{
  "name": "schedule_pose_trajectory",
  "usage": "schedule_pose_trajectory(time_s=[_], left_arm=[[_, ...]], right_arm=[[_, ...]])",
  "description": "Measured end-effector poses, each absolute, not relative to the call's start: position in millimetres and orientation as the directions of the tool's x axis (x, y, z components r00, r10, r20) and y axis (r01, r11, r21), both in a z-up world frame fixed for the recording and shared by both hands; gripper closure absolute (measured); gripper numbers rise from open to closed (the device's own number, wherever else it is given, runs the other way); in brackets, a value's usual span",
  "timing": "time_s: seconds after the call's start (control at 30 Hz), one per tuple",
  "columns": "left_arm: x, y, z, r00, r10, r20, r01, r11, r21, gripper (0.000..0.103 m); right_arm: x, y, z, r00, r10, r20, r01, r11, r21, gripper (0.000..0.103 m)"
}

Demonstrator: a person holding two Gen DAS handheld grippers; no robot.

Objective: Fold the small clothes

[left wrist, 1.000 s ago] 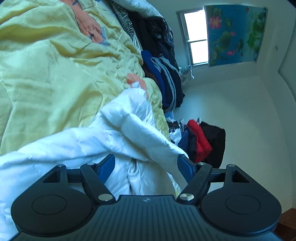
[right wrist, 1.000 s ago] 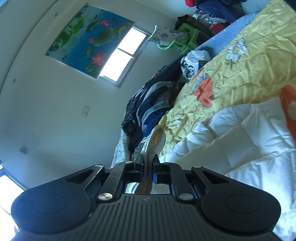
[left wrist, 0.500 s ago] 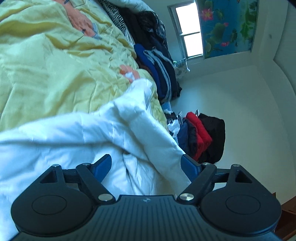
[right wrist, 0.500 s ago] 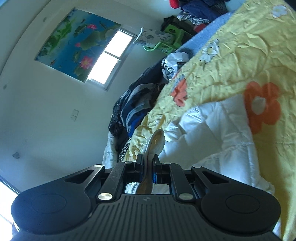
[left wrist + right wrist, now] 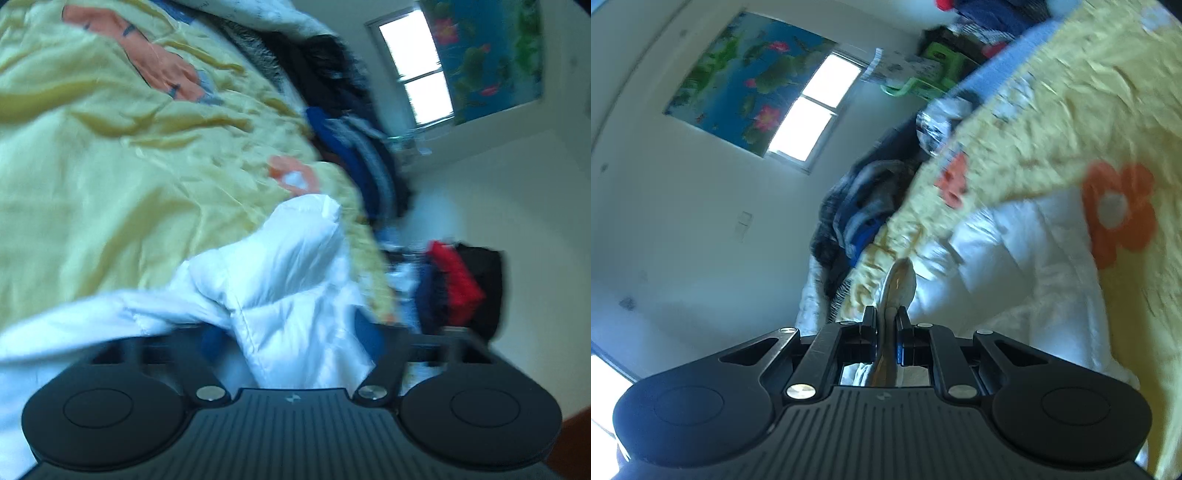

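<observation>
A white quilted jacket (image 5: pixel 295 258) lies crumpled on the yellow flowered bedspread (image 5: pixel 110 166). In the left wrist view my left gripper (image 5: pixel 291 336) straddles a raised puffy fold of it. Its jaws are closing, and the blue pads (image 5: pixel 212 339) still stand well apart on either side of the fold. The picture is blurred. In the right wrist view my right gripper (image 5: pixel 886 321) is shut on a thin pale flap of the jacket (image 5: pixel 899 280) that pokes out past the pads. The rest of the jacket (image 5: pixel 1015 266) spreads out to the right of it.
A heap of dark and blue clothes (image 5: pixel 354 147) lies along the far edge of the bed. More clothes, red and black (image 5: pixel 458 288), are piled by the white wall. A window (image 5: pixel 812 107) with a flower-print blind and a green stool (image 5: pixel 923 85) stand beyond.
The left gripper has moved in over the raised white fold and its pads have drawn a little closer. The right gripper has drifted and stays clamped on the flap.
</observation>
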State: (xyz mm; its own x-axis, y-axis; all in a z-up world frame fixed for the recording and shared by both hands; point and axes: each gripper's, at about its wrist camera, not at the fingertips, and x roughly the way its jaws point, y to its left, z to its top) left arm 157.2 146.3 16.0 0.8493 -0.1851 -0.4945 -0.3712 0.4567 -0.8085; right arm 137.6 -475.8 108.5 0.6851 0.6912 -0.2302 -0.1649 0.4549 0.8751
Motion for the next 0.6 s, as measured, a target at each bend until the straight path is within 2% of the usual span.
schedule_pose_trajectory(time_s=[0.03, 0.07, 0.2, 0.3, 0.33, 0.37, 0.4, 0.6], left_arm=[[163.3, 146.2, 17.2, 0.835, -0.17, -0.523, -0.39, 0.486, -0.782, 0.076], [167.6, 145.5, 17.9, 0.826, -0.15, -0.543, -0.403, 0.517, -0.755, 0.08], [170.2, 141.6, 11.6, 0.808, -0.162, -0.567, -0.39, 0.574, -0.72, 0.081], [168.1, 138.6, 3.4, 0.81, -0.167, -0.563, -0.377, 0.586, -0.717, 0.081], [168.0, 139.3, 0.0, 0.811, -0.171, -0.56, -0.378, 0.578, -0.723, 0.081], [167.2, 139.8, -2.9, 0.814, -0.173, -0.554, -0.376, 0.57, -0.731, 0.081], [167.0, 139.6, -4.5, 0.817, -0.174, -0.55, -0.373, 0.567, -0.734, 0.081], [165.9, 132.6, -8.0, 0.834, -0.15, -0.531, -0.351, 0.598, -0.72, 0.081]], right_arm=[[135.3, -478.9, 111.4, 0.692, 0.692, -0.204, -0.183, 0.442, 0.878, 0.089], [134.3, -481.9, 110.7, 0.694, 0.691, -0.203, -0.181, 0.44, 0.879, 0.089], [134.9, -491.5, 81.4, 0.677, 0.662, -0.322, -0.077, 0.499, 0.863, 0.089], [132.9, -493.7, 61.6, 0.657, 0.669, -0.348, -0.039, 0.491, 0.87, 0.084], [133.0, -493.2, 57.4, 0.65, 0.668, -0.361, -0.025, 0.494, 0.869, 0.076], [132.4, -491.9, 54.4, 0.646, 0.667, -0.37, -0.019, 0.499, 0.866, 0.061], [131.6, -490.2, 52.4, 0.644, 0.667, -0.374, -0.023, 0.506, 0.862, 0.057], [133.0, -472.6, 39.8, 0.558, 0.698, -0.449, -0.028, 0.557, 0.83, 0.055]])
